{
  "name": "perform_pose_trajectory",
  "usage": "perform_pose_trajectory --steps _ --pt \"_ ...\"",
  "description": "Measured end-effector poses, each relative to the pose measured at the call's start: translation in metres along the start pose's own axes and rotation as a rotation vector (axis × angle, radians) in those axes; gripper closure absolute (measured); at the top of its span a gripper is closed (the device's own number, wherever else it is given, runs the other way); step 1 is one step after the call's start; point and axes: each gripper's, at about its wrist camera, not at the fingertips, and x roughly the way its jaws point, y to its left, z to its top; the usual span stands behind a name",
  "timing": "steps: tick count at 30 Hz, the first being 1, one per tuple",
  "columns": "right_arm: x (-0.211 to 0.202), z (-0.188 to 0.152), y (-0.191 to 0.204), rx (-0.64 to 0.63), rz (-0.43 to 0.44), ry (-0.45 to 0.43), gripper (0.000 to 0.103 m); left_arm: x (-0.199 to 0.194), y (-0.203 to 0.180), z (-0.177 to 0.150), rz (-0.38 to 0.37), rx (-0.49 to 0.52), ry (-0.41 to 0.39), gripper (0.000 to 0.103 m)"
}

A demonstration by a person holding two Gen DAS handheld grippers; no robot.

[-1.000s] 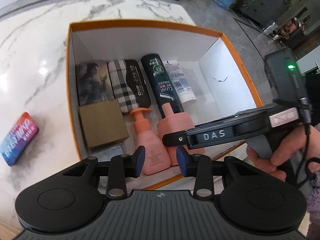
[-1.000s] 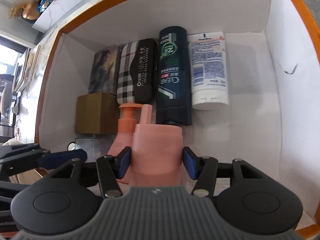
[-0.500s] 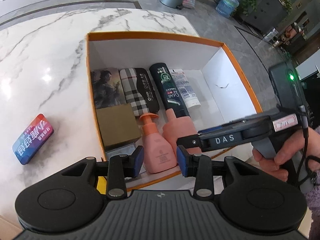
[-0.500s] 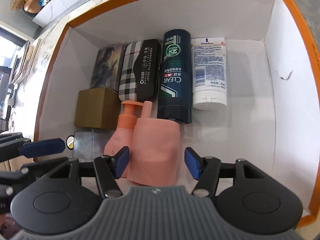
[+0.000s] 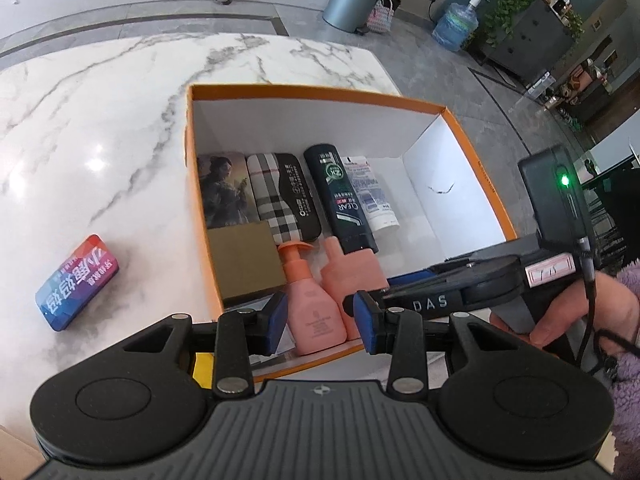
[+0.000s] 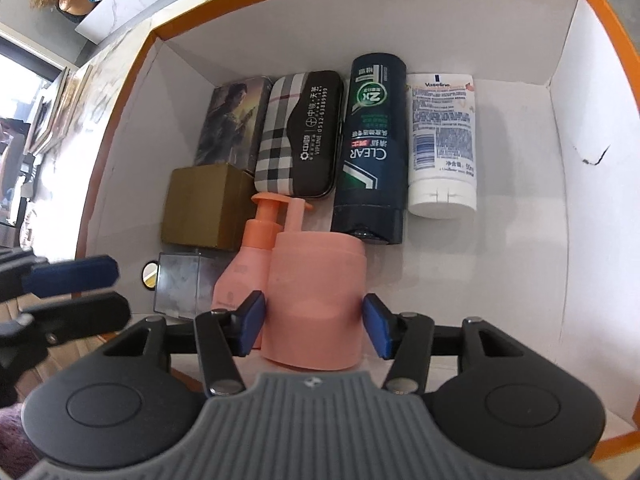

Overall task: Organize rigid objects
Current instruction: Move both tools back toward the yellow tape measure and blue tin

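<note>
The right tool (image 6: 314, 322) hangs over the near end of the orange box (image 6: 600, 12), its pads either side of the wide pink bottle (image 6: 316, 300); whether they press it I cannot tell. That bottle stands inside the box, touching the pink pump bottle (image 6: 244, 268). The left tool (image 5: 320, 318) is released and empty, above the box's near rim. A colourful tin (image 5: 76, 284) lies on the desk (image 5: 100, 120), outside the box.

I read "CLEAR" on the dark bottle (image 6: 370, 152), "Vaseline" on the white tube (image 6: 442, 140) at its three o'clock, and "DAS" on the right gripper (image 5: 430, 303).
</note>
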Motion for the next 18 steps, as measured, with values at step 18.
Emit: perform_pose_trajectory --steps 18 --pt "-0.07 -0.036 0.067 -0.077 -0.109 -0.31 0.046 -0.052 0.01 -0.022 0.027 -0.008 -0.12 0.058"
